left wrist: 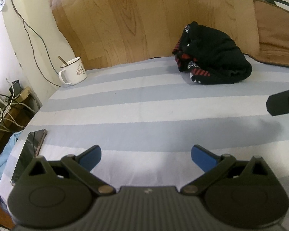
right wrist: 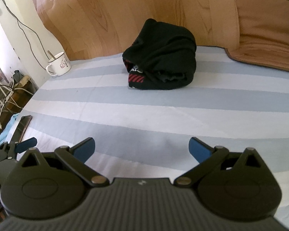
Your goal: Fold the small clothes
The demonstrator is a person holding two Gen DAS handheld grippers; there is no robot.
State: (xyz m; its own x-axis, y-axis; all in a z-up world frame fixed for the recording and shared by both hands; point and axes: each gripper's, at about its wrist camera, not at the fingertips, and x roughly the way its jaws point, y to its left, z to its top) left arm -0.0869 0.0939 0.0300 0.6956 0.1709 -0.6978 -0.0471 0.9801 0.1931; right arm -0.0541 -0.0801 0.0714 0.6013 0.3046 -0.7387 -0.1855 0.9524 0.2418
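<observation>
A crumpled black garment with red stripes and white print lies in a heap at the far side of the striped sheet, close to the wooden headboard. It also shows in the right wrist view as the black garment, straight ahead. My left gripper is open near the front of the bed with nothing between its blue pads, well short of the garment. My right gripper is open too and empty. One finger of the right gripper pokes in at the right edge of the left wrist view.
A white enamel mug with a spoon stands at the sheet's far left corner. A dark phone lies at the left edge of the bed. Cables and a cluttered stand are off to the left. A brown cushion leans at the back right.
</observation>
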